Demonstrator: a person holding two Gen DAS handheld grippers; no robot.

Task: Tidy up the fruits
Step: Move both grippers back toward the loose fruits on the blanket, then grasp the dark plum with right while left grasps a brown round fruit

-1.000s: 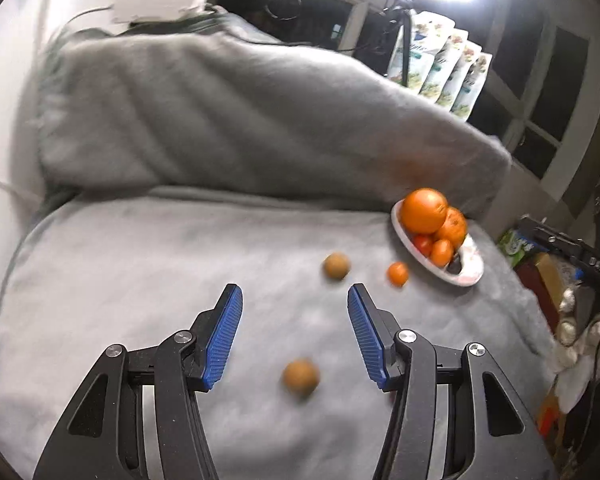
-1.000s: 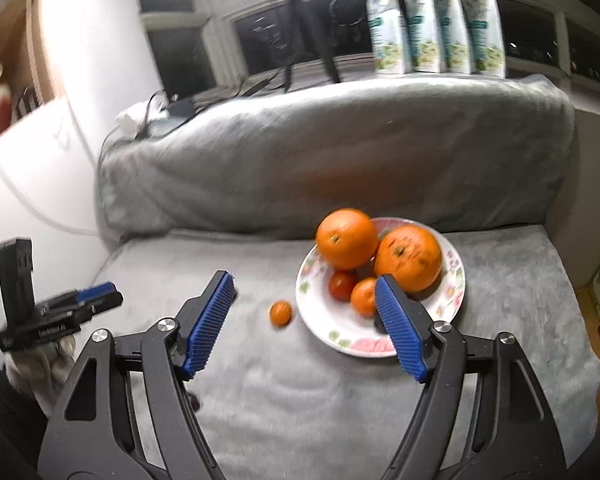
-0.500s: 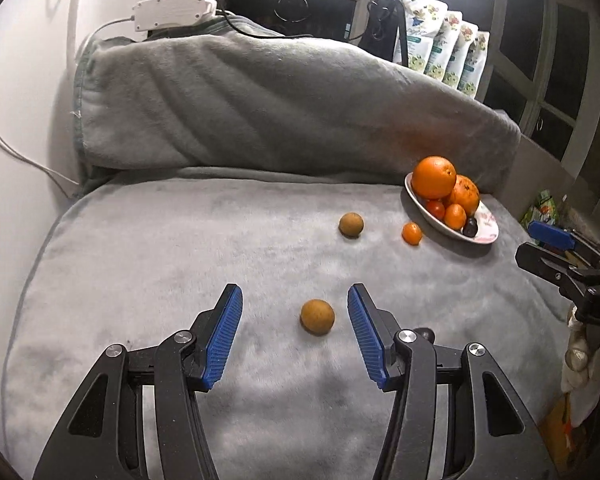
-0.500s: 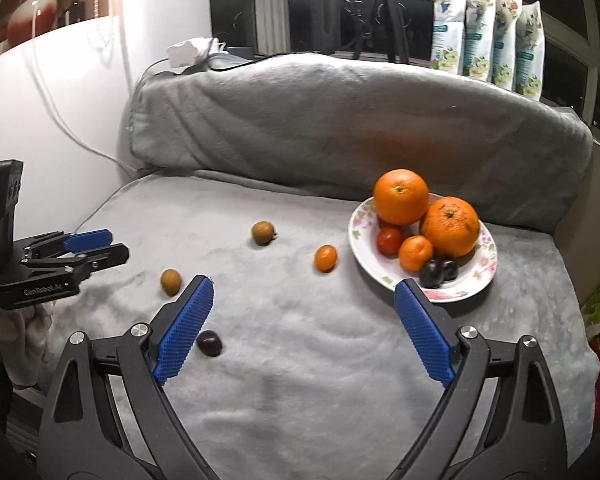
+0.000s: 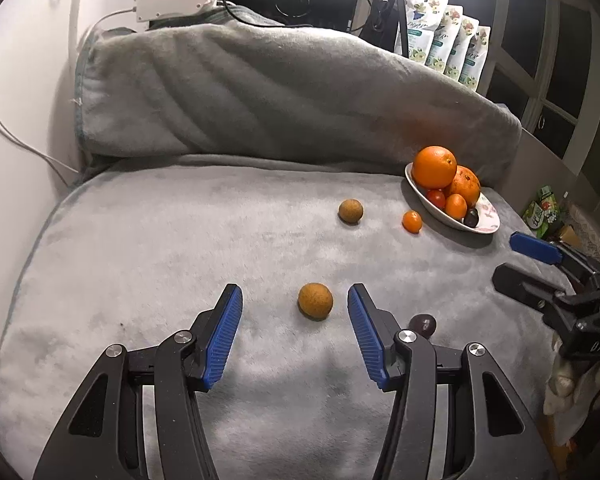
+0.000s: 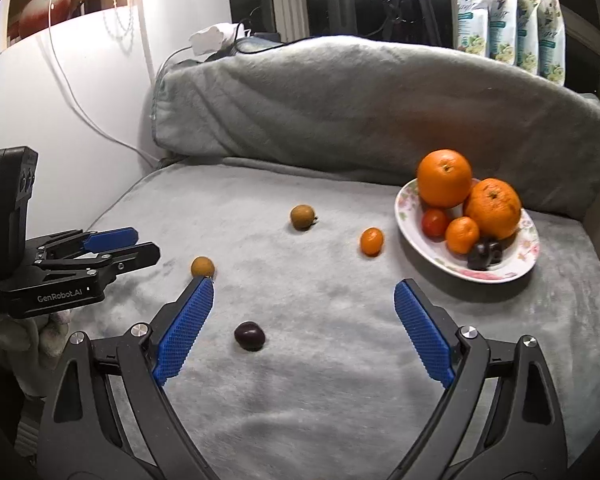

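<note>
left tool (image 5: 295, 322): brown fruit (image 5: 315, 301) between open jaws | untouched

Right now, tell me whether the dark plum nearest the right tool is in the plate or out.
Out. The dark plum lies on the grey blanket, apart from the plate.

Seat of a couch covered by a grey fleece blanket (image 5: 148, 248), smooth, draped up over the backrest. Lying directly on the blanket: one flowered plate (image 6: 528, 248) at the right rear; a small orange fruit (image 6: 371, 241) just beside its rim; a brown round fruit (image 6: 302, 217) further left; a second brown round fruit (image 5: 315, 301) nearer the front; a dark plum (image 6: 249, 335) at the front.
</note>
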